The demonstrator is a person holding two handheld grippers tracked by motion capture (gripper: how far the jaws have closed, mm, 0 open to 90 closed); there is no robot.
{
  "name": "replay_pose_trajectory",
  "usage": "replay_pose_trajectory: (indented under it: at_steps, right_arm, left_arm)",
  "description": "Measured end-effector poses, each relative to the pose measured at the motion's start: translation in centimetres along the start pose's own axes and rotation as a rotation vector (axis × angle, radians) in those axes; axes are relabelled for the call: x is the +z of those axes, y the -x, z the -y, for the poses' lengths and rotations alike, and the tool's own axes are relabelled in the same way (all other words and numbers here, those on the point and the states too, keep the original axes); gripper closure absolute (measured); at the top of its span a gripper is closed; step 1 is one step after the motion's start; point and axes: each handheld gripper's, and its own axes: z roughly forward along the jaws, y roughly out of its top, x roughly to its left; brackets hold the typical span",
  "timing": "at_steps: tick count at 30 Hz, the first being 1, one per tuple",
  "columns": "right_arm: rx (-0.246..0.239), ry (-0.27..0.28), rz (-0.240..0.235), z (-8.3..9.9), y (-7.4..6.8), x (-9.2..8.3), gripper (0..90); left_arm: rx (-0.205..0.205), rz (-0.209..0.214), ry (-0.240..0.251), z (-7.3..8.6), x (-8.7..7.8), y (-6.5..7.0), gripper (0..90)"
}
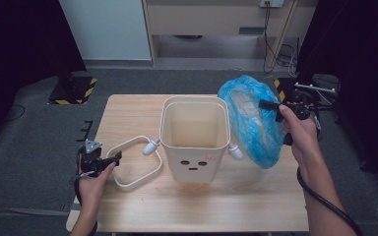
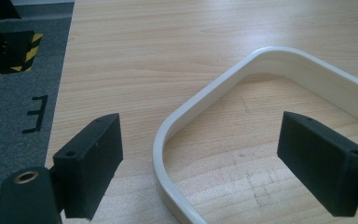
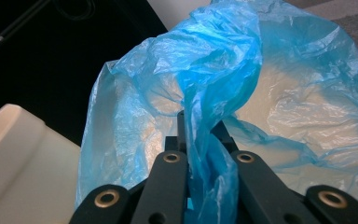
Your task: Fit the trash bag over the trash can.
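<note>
A cream bin (image 1: 194, 137) with a small face on its front stands in the middle of the wooden table (image 1: 142, 206). Its loose cream rim ring (image 1: 133, 162) lies flat to its left, one corner passing between the jaws in the left gripper view (image 2: 168, 140). My left gripper (image 1: 109, 160) is open, its pads (image 2: 93, 149) apart from the ring. A thin blue plastic bag (image 1: 251, 118) hangs in the air beside the bin's right side. My right gripper (image 1: 270, 105) is shut on the bag's edge (image 3: 205, 154), and the bin's rim (image 3: 23, 149) shows at lower left there.
Grey carpet (image 1: 29, 147) surrounds the table, with black stands on yellow-and-black striped bases at the far left (image 1: 74, 88) and far right (image 1: 283, 86). A pale cabinet (image 1: 216, 19) and cables sit at the back. Bare tabletop (image 1: 192, 206) lies in front of the bin.
</note>
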Motion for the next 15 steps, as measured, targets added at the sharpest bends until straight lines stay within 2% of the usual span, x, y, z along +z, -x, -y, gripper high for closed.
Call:
replay_pose_trajectory:
  at_steps: [9, 15]
  right_arm:
    - [0.035, 0.018, -0.045, -1.4, -0.5, -0.5, 88.4]
    - [0.040, 0.029, -0.066, -1.9, -0.9, -1.0, 88.5]
  left_arm:
    - [-0.004, 0.000, 0.006, -0.1, -0.1, -0.1, 13.5]
    - [-0.005, 0.001, 0.006, -0.1, -0.1, 0.0, 13.6]
